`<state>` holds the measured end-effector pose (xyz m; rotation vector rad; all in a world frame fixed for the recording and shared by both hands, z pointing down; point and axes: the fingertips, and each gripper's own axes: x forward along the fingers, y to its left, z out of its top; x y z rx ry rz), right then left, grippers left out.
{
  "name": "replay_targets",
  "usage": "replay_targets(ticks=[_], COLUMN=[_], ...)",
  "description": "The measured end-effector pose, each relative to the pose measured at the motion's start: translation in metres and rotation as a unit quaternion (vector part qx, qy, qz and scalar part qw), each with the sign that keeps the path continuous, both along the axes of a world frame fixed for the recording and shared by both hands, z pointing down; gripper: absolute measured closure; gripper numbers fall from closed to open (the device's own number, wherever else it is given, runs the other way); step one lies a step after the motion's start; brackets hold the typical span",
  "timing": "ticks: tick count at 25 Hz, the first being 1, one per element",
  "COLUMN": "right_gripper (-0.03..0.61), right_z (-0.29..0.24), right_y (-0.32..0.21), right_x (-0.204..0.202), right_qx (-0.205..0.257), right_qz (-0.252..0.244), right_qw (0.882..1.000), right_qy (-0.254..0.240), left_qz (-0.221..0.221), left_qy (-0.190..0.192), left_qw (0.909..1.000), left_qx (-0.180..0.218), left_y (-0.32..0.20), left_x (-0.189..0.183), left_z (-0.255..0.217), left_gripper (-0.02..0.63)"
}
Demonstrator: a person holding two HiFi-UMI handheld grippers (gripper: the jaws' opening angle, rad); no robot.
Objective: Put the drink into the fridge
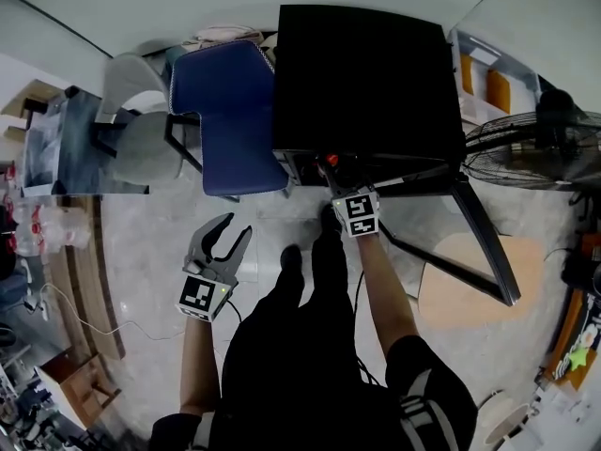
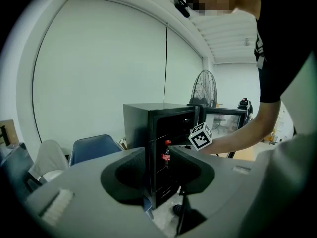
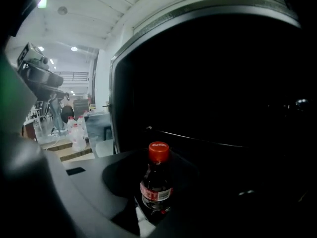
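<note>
Pinching drink bottle (image 3: 157, 182) upright, red cap up, in right gripper (image 3: 156, 205), at mouth of open fridge (image 1: 362, 64), 12 o'clock in head view. Holding left gripper (image 1: 235, 238) spread, empty, 8 o'clock from fridge.

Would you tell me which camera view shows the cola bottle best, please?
The right gripper view: the cola bottle stands large between the right gripper's jaws, red cap and label plain. The left gripper view shows it small, at the open fridge; the head view shows only its red cap.
</note>
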<state>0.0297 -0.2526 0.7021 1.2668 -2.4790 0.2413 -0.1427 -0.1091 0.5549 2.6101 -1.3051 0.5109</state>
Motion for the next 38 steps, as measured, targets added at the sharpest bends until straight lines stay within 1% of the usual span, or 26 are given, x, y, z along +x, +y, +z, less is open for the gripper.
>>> replay_targets(ticks=[5, 11, 14, 18, 23, 27, 28, 32, 35, 38], right_gripper=[0.445, 0.445, 0.445, 0.443, 0.442, 0.437, 0.434, 0.377, 0.359, 0.354], right_z=[0.016, 0.033, 0.039, 0.046, 0.049, 0.049, 0.050, 0.055, 0.055, 0.050], right_y=[-0.017, -0.038, -0.047, -0.058, -0.064, -0.063, -0.063, -0.060, -0.056, -0.049], right_x=[-0.003, -0.009, -0.009, -0.009, -0.013, -0.015, -0.015, -0.012, -0.009, -0.004], right_qx=[-0.006, -0.006, -0.009, -0.009, -0.004, 0.002, 0.001, -0.013, -0.015, -0.018], right_qz=[0.003, 0.011, 0.016, 0.023, 0.029, 0.033, 0.033, 0.033, 0.038, 0.046], right_qw=[1.000, 1.000, 1.000, 1.000, 1.000, 0.999, 0.999, 0.999, 0.999, 0.998], right_qy=[0.000, 0.008, 0.009, 0.009, 0.008, 0.012, 0.014, 0.017, 0.022, 0.024], left_qz=[-0.010, -0.022, -0.018, -0.025, -0.020, -0.011, -0.014, -0.010, 0.000, 0.007], left_qy=[-0.015, -0.011, -0.018, -0.013, -0.009, -0.016, -0.012, -0.005, -0.004, 0.000], left_qw=[0.9997, 0.9995, 0.9993, 0.9992, 0.9993, 0.9993, 0.9993, 0.9996, 0.9998, 0.9999], left_qx=[-0.013, -0.018, -0.027, -0.029, -0.029, -0.033, -0.031, -0.024, -0.018, -0.012], left_y=[0.002, 0.000, 0.002, 0.000, 0.001, 0.005, 0.004, 0.002, 0.002, 0.001], left_x=[-0.010, -0.012, -0.014, -0.015, -0.013, -0.016, -0.016, -0.013, -0.011, -0.010], left_z=[0.011, 0.016, 0.022, 0.023, 0.023, 0.025, 0.023, 0.017, 0.013, 0.009], left_gripper=[0.456, 0.456, 0.456, 0.456, 0.456, 0.456, 0.456, 0.456, 0.456, 0.456])
